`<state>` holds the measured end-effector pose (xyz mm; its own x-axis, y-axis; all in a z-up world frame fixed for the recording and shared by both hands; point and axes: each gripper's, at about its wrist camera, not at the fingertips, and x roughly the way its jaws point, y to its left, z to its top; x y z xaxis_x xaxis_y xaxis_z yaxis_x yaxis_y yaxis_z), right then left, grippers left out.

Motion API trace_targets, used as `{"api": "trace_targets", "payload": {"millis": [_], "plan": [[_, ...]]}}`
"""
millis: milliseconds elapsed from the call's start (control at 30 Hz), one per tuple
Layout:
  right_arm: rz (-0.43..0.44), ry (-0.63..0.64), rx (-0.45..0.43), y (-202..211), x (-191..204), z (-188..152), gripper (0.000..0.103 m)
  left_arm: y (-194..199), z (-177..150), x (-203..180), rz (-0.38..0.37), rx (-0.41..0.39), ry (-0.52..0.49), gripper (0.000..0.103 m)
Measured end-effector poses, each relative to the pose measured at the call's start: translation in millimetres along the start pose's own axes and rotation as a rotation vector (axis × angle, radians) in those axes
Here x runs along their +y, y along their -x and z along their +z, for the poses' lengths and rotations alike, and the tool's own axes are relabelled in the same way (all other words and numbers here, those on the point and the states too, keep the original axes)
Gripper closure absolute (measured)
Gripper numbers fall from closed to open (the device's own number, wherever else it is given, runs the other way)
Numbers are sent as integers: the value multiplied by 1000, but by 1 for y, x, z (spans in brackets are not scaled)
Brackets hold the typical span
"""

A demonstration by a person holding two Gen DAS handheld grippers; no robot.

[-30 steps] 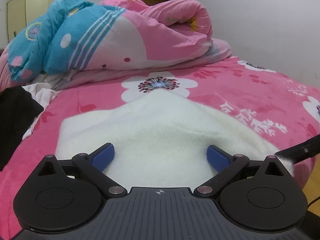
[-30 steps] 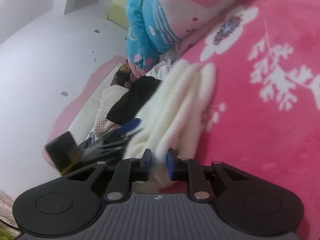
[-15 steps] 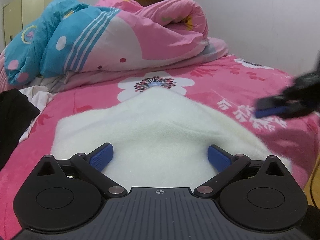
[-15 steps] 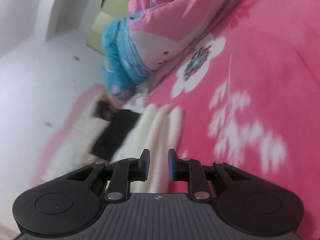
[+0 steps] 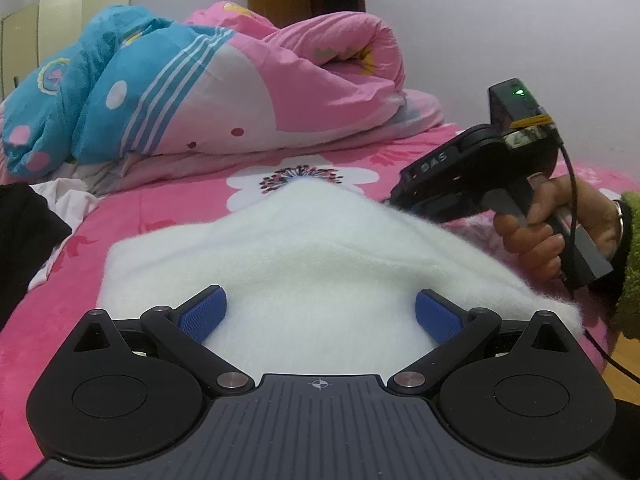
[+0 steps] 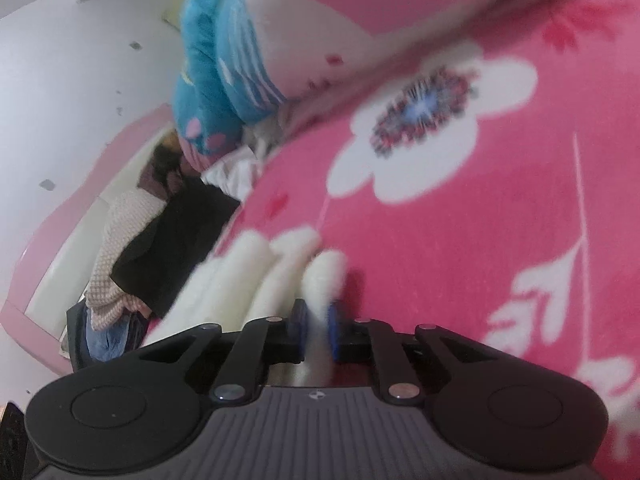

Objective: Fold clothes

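The left gripper (image 5: 318, 312) is wide open over the white sweater (image 5: 304, 256). The right gripper (image 6: 316, 330) is closing on a fluffy fold.

The bed (image 5: 168, 208) was covered by a bright pink blanket (image 5: 416, 148) printed with white flowers. On its near middle lay a fluffy white garment (image 5: 304, 264), spread flat with a point reaching toward the far side. Along the far edge sat a rolled pink, white and blue quilt (image 5: 208, 92). At the left edge lay a black garment (image 5: 24, 232) on top of a crumpled white cloth (image 5: 68, 200). In the right wrist view, a knitted pink-and-white piece (image 6: 108, 248) lay beyond the black one, near the bed's pink headboard (image 6: 76, 196).
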<state>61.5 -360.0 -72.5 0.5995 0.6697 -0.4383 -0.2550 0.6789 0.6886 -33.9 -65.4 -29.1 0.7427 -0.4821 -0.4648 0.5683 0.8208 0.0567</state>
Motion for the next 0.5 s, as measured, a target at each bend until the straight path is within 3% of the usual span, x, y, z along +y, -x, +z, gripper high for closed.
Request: {"api": "trace_targets", "payload": {"millis": [233, 300, 367, 500], "plan": [[7, 29, 10, -15, -14, 11, 91, -2, 0, 6, -38, -1, 17, 2], [-17, 33, -19, -12, -17, 13, 88, -2, 0, 6, -43, -1, 20, 2], [-28, -44, -90, -1, -33, 16, 88, -2, 0, 7, -47, -1, 22, 2], [113, -181, -183, 19, -62, 16, 85, -3, 1, 7, -48, 2, 26, 1]]}}
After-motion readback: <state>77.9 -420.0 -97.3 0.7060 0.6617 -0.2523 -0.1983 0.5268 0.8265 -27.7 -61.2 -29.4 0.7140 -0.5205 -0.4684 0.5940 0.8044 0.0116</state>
